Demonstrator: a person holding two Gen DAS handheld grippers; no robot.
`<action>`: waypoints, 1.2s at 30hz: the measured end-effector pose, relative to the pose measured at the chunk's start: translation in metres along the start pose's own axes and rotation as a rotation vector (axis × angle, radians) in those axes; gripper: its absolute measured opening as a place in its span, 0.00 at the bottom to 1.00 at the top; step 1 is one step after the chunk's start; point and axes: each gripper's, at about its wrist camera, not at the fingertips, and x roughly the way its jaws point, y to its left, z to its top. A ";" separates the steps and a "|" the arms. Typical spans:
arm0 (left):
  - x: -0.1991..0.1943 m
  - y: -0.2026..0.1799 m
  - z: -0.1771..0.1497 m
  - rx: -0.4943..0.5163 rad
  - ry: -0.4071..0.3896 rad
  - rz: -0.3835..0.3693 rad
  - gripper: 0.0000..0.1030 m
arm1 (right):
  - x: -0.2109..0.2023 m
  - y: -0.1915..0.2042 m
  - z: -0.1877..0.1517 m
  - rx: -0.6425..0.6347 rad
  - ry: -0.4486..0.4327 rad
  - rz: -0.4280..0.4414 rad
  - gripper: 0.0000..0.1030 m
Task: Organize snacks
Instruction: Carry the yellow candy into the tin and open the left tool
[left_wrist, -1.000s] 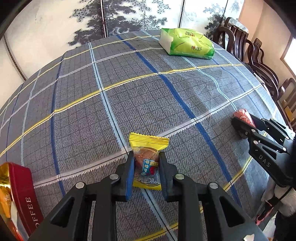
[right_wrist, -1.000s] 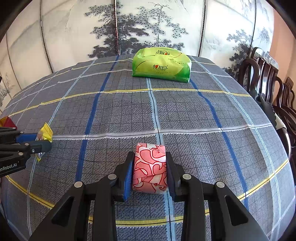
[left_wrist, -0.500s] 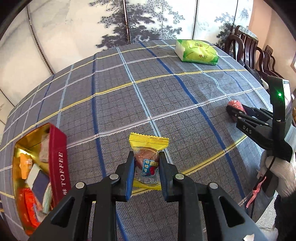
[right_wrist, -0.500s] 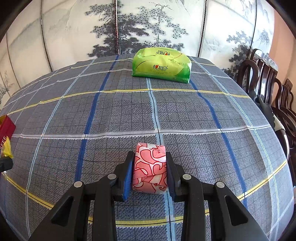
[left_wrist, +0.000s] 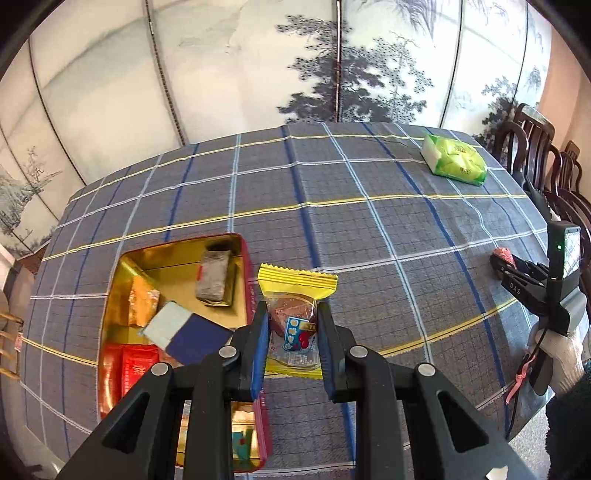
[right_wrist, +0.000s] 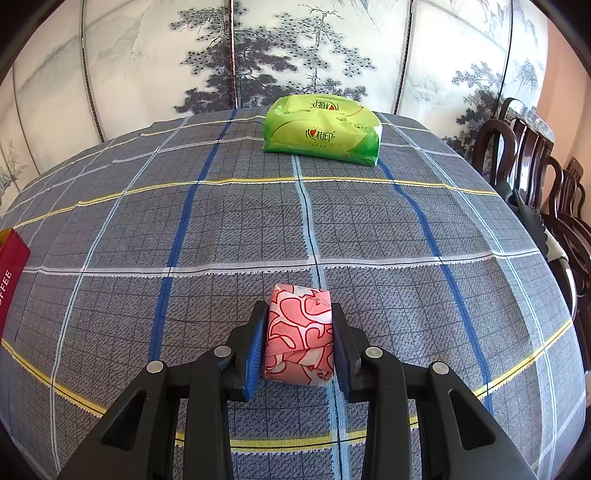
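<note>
Snacks split across both grippers. Left gripper (left_wrist: 291, 332) is clamped tight on the yellow-edged snack packet (left_wrist: 295, 317), held in the air just beside the toffee tin (left_wrist: 255, 369) at its right wall, likely staged for a drop among the packets inside. Right gripper (right_wrist: 298, 341) pinches the pink-wrapped snack (right_wrist: 300, 332) low over the tablecloth (right_wrist: 369, 229), well right of the tin; probably waiting its turn. Green tissue pack (right_wrist: 322, 129) sits far from the tin.

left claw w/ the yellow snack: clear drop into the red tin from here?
Probably yes. The left claw holds the yellow-wrapped snack just beside the open red tin. The tin has no lid on and bare gold floor shows between the snacks inside. Nothing stands between claw and tin.
</note>
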 end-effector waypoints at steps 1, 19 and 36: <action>-0.001 0.006 0.001 -0.009 0.001 0.008 0.21 | 0.000 0.000 0.000 0.000 0.000 0.000 0.33; 0.022 0.137 -0.012 -0.190 0.099 0.121 0.21 | 0.000 0.000 0.000 0.000 0.000 -0.001 0.35; 0.066 0.137 -0.048 -0.162 0.207 0.153 0.21 | 0.002 -0.014 0.001 0.019 0.003 -0.010 0.42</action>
